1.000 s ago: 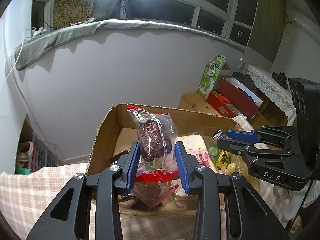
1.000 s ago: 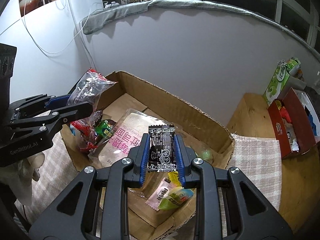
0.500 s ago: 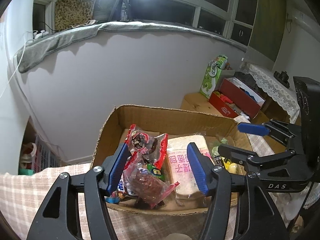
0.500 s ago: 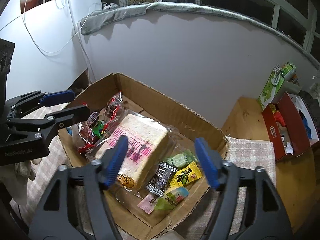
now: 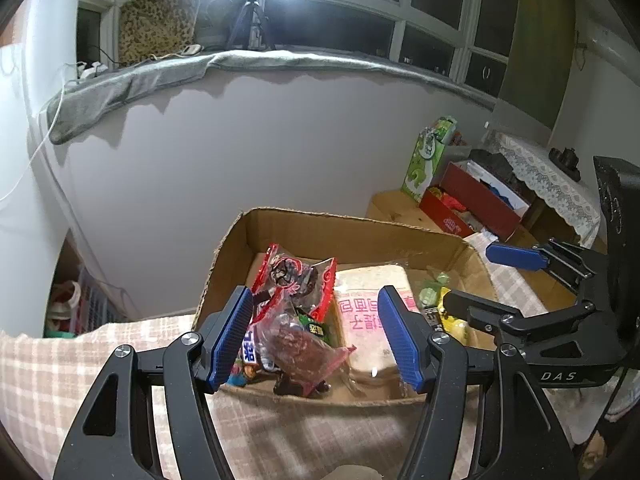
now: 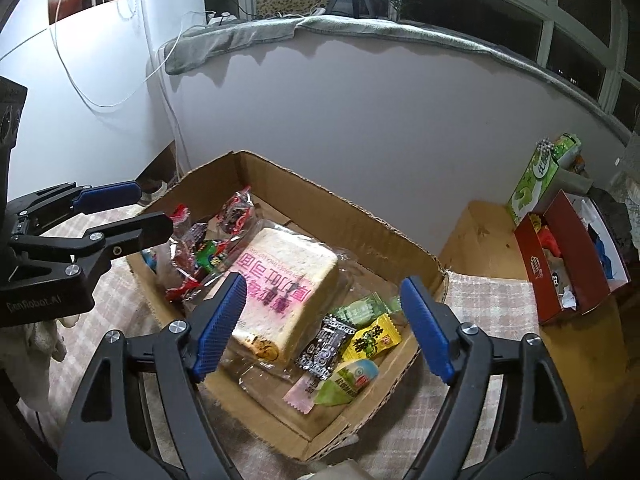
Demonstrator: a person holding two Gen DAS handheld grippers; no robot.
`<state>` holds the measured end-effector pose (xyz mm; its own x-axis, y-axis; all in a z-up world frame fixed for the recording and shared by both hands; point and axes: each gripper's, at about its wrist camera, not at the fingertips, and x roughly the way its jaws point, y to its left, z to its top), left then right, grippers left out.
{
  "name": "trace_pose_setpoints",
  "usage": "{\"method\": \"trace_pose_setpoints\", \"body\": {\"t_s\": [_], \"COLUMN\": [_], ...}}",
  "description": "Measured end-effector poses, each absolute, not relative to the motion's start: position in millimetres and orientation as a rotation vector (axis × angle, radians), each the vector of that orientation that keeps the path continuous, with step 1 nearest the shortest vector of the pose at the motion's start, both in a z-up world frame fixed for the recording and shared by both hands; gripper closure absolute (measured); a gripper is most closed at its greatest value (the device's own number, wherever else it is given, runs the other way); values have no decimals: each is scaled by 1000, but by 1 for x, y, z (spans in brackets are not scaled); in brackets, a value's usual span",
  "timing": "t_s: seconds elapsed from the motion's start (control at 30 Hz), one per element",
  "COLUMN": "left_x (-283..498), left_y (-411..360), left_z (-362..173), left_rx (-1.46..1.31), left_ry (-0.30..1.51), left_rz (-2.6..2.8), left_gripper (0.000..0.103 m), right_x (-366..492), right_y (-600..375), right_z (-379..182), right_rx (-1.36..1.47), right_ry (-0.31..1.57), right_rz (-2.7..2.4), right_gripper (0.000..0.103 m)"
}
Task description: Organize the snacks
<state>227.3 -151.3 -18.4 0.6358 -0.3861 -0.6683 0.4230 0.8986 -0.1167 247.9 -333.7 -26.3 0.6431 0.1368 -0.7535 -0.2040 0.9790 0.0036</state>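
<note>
An open cardboard box (image 5: 352,232) (image 6: 304,196) on a checked cloth holds the snacks. In it lie a wrapped bread loaf (image 6: 288,280) (image 5: 372,304), a clear red-edged bag of dark snack (image 5: 300,344) (image 6: 180,264), a small black packet (image 6: 326,346), and yellow (image 6: 376,338) and green (image 6: 360,308) packets. My left gripper (image 5: 316,336) is open and empty above the box's near left side. My right gripper (image 6: 324,328) is open and empty above the near right side, over the small packets.
A checked cloth (image 5: 48,372) (image 6: 492,292) covers the surface under the box. A wooden table (image 6: 488,240) to the right carries a red box (image 6: 568,252) and a green carton (image 6: 536,184). A white wall (image 5: 260,140) stands behind the cardboard box.
Both grippers opened. The left let the red-edged bag fall into the box, the right let the black packet fall in. Both grippers have risen and drawn back a little.
</note>
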Motion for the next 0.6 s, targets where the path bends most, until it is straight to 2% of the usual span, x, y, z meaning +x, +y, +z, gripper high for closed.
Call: {"method": "trace_pose_setpoints", "body": {"t_s": [0.6], "left_x": [166], "left_y": [-131], "left_z": [10], "left_rx": [35], "left_ry": [662], "left_rz": [-449], "left_gripper": [38], "right_x": [188], "right_y": [-314], "right_z": [7], "right_rx": [-118], "right_ry": [760], "right_rz": [185], "right_gripper": [21]}}
